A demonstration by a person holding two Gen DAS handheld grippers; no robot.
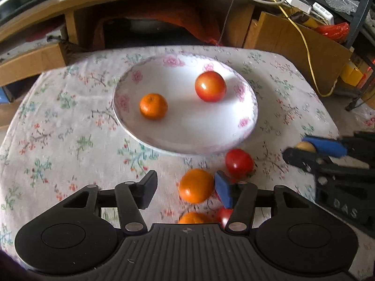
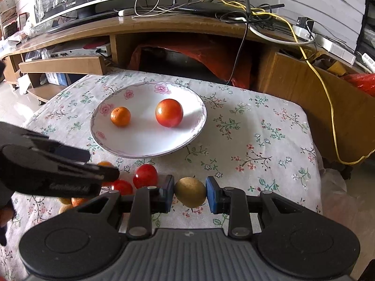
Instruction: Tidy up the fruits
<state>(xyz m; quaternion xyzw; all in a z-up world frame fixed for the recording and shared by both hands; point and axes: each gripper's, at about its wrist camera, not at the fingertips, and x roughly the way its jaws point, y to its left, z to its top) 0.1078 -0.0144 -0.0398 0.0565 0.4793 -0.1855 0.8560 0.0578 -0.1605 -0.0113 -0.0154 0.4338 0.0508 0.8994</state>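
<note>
A white floral plate holds a small mandarin and a red tomato. In front of the plate, my left gripper is open around an orange, which lies close to the blue right pad. A red tomato sits just beyond that pad. Another orange and a red fruit lie under the gripper body. My right gripper is shut on a yellow-brown fruit just above the cloth, right of the pile.
The table has a floral cloth, and its right edge is near my right gripper. Behind it are a wooden TV stand, a cardboard box and a yellow cable. More fruits lie under the left gripper.
</note>
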